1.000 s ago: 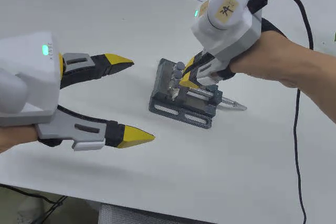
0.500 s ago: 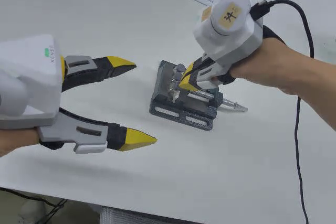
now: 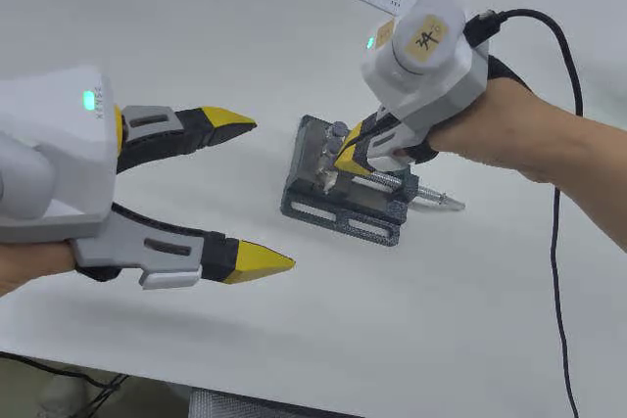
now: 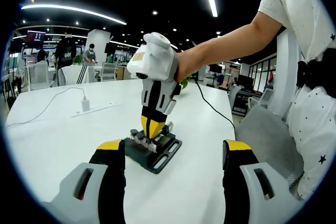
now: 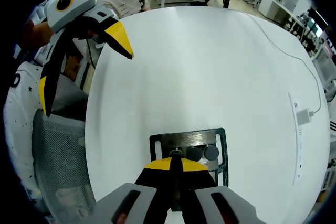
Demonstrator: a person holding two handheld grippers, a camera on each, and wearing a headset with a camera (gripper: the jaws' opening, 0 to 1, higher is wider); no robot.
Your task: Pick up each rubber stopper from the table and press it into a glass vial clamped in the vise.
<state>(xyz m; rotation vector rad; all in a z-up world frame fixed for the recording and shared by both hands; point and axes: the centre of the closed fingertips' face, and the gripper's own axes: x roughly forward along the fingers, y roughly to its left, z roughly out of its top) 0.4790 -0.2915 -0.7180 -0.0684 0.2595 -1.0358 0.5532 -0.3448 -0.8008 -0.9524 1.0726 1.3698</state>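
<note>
left gripper wide open beside vise | right gripper pinched narrow over vise, load unclear | risk: off-centre push seats stopper crooked

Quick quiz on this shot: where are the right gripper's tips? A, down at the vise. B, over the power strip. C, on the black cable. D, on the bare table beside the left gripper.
A: the right gripper has its jaws closed together, tips down at the vise, while the left gripper hangs open, apart from it.
</note>
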